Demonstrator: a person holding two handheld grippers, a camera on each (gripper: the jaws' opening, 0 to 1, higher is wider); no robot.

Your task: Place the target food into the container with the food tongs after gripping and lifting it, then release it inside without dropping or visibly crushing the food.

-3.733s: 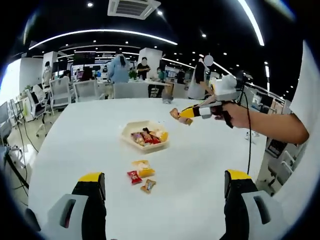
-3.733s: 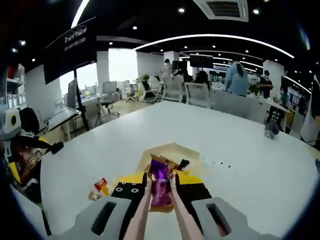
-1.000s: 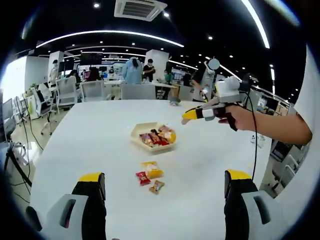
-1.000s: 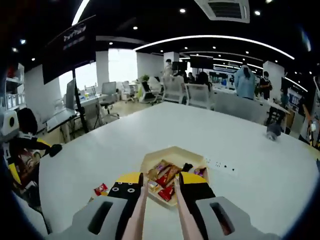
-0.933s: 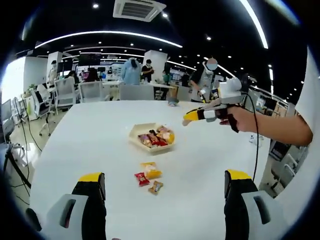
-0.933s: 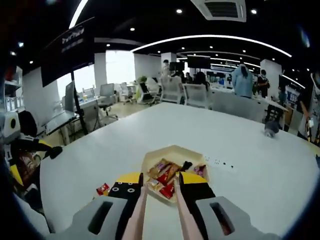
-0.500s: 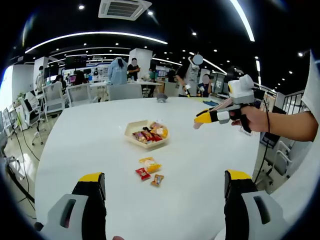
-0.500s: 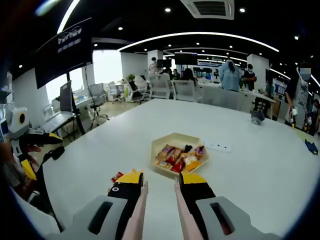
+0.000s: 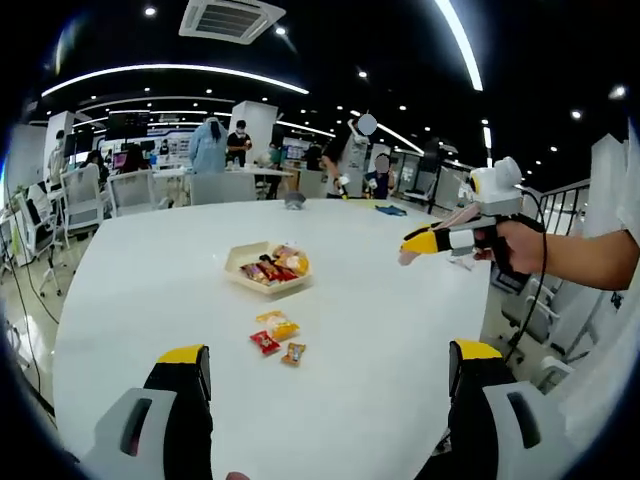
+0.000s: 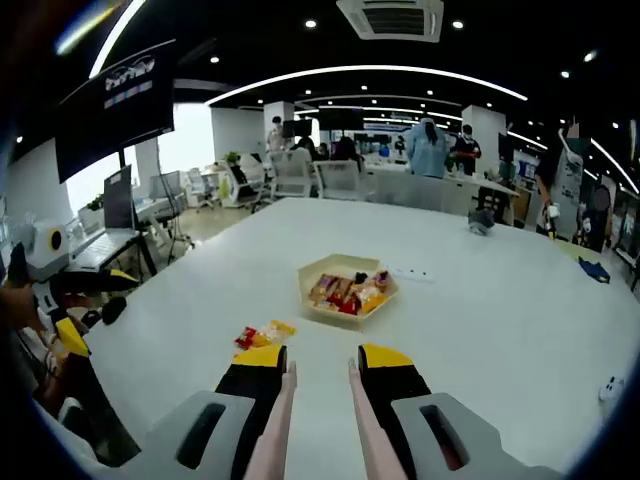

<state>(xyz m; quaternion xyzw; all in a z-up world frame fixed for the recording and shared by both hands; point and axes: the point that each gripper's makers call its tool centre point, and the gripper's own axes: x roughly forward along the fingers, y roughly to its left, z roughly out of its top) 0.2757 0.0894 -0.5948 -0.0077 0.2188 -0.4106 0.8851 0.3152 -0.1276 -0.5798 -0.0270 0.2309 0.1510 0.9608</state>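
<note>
Snack packets fill the hexagonal container [image 10: 346,285] mid-table [image 10: 500,310], three more [image 9: 275,335] lying loose beside it. The right gripper [image 10: 318,372] holds parted, empty tongs; the left gripper [image 9: 320,385] gapes wide, holding nothing.

Table [image 10: 520,300] smooth matt white; container [image 10: 345,283] pale paper (seemingly); snack wrappers [image 9: 272,334] glossy.

An open-plan office with a black ceiling, curved light strips [image 10: 400,72], spot lamps and a ceiling air-conditioning vent [image 9: 228,19]. A large white table [image 10: 520,300] fills the foreground; white office chairs [image 9: 132,190] and desks stand behind it, where several people [image 10: 430,150] stand. A dark screen [image 10: 110,105] hangs beside bright windows [image 10: 185,135]
</note>
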